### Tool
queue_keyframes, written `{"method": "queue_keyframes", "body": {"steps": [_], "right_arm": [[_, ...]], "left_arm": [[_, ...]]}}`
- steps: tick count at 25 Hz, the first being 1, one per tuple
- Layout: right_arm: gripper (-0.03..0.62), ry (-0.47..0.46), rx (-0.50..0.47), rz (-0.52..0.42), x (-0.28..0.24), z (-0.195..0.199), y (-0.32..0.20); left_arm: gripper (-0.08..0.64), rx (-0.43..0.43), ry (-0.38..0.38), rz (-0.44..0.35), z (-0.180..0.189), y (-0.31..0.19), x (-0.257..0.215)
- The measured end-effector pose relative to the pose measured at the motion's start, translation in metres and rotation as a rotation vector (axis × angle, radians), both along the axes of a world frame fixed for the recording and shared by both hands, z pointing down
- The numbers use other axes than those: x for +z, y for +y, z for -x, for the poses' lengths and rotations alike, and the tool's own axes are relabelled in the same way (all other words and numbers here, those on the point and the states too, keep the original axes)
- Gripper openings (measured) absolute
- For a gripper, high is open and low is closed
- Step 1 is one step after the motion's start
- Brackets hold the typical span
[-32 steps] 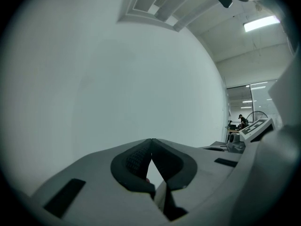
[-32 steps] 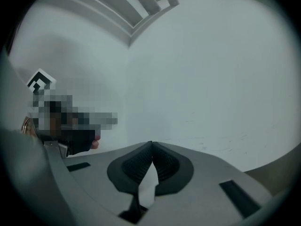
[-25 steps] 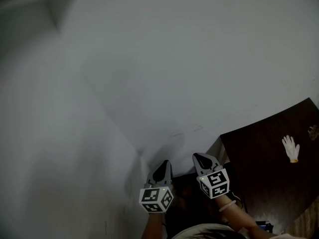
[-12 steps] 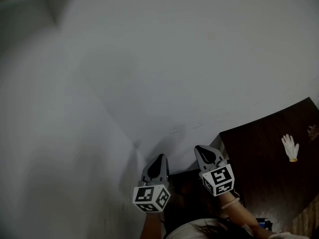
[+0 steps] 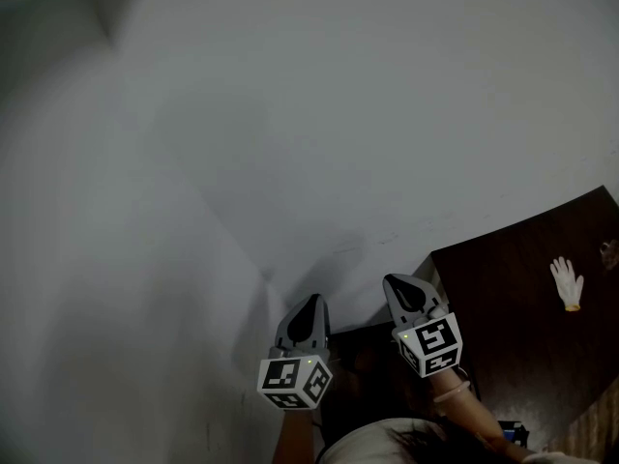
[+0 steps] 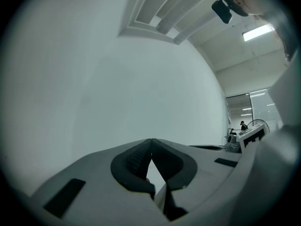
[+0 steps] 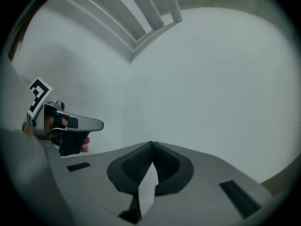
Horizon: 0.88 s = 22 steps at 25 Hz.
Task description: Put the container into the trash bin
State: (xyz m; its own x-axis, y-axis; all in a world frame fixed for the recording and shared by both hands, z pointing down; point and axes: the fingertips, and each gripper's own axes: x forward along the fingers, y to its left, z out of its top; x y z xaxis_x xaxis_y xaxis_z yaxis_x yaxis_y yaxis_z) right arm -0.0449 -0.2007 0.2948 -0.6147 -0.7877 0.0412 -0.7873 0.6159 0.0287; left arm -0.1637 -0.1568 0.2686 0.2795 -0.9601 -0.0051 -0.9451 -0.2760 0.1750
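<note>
1. The left gripper (image 5: 309,309) and the right gripper (image 5: 404,293) are held up side by side just off the near left corner of the dark table (image 5: 522,336). Both point away from the table toward a bare white wall (image 5: 338,114).

2. In the left gripper view the two ribbed pads meet at their tips, with only the wall showing through the gap below them. These tongs are closed on nothing.

3. The right gripper view shows the same thing: pads pressed tip to tip and nothing pinched between them. The left gripper hangs in the air to that view's left.

4. No view shows the container or the trash bin. What can be seen of the table carries only a white glove (image 5: 568,284), lying well toward its far right side.

5. With closed, empty jaws aimed at a blank wall rather than down at the table, this reads as a neutral carrying pose, not a reach.

6. That pose fits two stages. Either the container waits somewhere out of view to be fetched, or it already lies in a bin out of view. These pictures cannot settle which.

7. The head camera is tilted mostly at the wall, so the floor beside the table, where a bin would likely stand, is hidden.
</note>
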Motion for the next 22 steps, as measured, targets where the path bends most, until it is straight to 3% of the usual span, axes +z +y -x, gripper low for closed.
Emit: {"method": "queue_keyframes", "body": {"steps": [22], "right_arm": [[0.006, 0.011, 0.015, 0.003, -0.009, 0.001, -0.004]], "left_arm": [[0.02, 0.016, -0.006, 0.018, 0.006, -0.006, -0.003]]}}
